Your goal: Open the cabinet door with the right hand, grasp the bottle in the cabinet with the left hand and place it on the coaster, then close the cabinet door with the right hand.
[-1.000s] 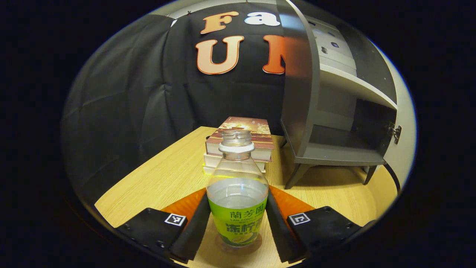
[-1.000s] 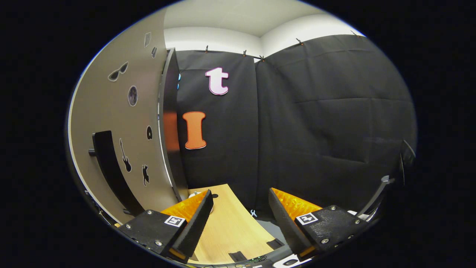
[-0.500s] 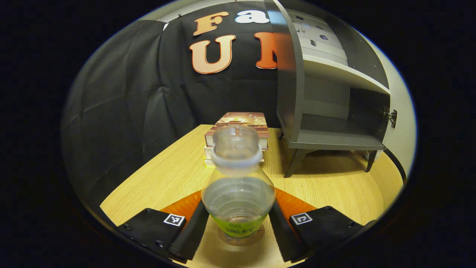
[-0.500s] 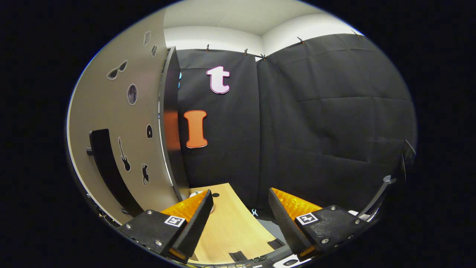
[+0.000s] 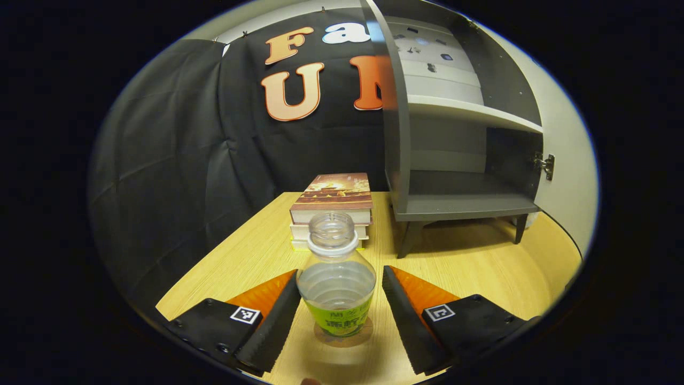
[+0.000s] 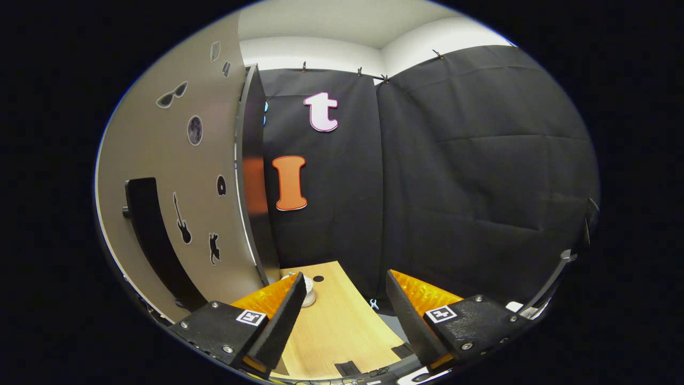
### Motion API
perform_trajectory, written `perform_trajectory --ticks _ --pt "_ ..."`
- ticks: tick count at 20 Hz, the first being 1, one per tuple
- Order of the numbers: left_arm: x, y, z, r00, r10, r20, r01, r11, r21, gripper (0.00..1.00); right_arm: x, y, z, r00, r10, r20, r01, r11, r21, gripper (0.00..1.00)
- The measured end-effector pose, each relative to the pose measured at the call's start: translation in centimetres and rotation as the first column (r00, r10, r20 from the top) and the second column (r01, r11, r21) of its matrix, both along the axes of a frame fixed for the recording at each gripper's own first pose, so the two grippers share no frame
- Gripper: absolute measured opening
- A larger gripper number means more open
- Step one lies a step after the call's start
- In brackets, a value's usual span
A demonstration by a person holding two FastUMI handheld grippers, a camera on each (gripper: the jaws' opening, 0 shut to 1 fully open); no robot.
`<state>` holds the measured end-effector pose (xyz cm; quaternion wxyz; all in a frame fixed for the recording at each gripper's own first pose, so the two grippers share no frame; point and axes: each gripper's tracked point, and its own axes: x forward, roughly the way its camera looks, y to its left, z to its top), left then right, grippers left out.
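Our left gripper (image 5: 341, 315) has just spread, releasing the bottle (image 5: 336, 283) upright on the coaster (image 5: 342, 339). Our right gripper (image 6: 346, 315), spread, closes the cabinet door (image 6: 176, 176) next.

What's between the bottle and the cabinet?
In the left gripper view, bare tabletop runs from the bottle to the cabinet. The book stack sits behind the bottle, left of that stretch.

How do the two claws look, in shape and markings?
Both look alike. The left claw and right claw each have two wedge-shaped fingers tapering forward, ridged on the inner faces, mounted on black blocks with screws. Each block carries a small square black-and-white marker.
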<state>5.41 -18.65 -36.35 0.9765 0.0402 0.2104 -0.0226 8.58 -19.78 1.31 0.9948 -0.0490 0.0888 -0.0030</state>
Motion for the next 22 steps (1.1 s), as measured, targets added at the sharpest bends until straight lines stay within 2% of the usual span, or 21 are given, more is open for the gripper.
perform_trajectory --ticks 3,4,5,9,10,11,12,20,22 --pt "-1.3 0.0 1.4 1.0 0.006 0.008 -0.006 1.0 -0.008 0.96 0.3 0.3 -0.2 1.0 0.013 -0.002 -0.013 1.0 0.002 0.98" --pt "-1.6 0.0 2.0 1.0 0.01 0.014 -0.01 1.0 -0.015 0.96 0.4 0.4 -0.3 1.0 0.019 -0.003 -0.019 1.0 0.003 0.93" --pt "-1.9 0.1 2.6 1.0 0.015 0.023 -0.014 1.0 -0.021 0.96 0.5 0.5 -0.4 1.0 0.026 -0.005 -0.026 1.0 0.007 0.98" --pt "-2.8 0.7 5.1 0.999 0.039 0.035 -0.037 0.998 -0.057 0.96 1.1 0.8 -0.6 0.999 0.05 -0.014 -0.049 0.999 0.022 0.98" --pt "-3.1 0.7 6.1 0.998 0.045 0.042 -0.042 0.997 -0.062 0.96 1.2 0.9 -0.6 0.998 0.055 -0.012 -0.055 0.998 0.025 0.88" --pt "-3.3 1.0 7.1 0.997 0.05 0.053 -0.047 0.997 -0.058 0.96 1.3 1.0 -0.5 0.998 0.061 -0.01 -0.06 0.998 0.027 0.88" --pt "-3.5 1.1 8.2 0.997 0.051 0.066 -0.048 0.997 -0.053 0.96 1.4 1.0 -0.5 0.998 0.066 -0.009 -0.065 0.998 0.026 0.93" --pt "-4.1 2.0 19.9 0.984 0.036 0.174 -0.022 0.997 -0.08 0.96 1.4 1.4 0.1 0.995 0.101 0.003 -0.101 0.994 0.031 0.93" --pt "-4.3 3.1 23.0 0.979 0.047 0.199 -0.035 0.998 -0.059 0.96 1.2 1.5 0.2 0.994 0.106 0.007 -0.106 0.994 0.033 0.93"
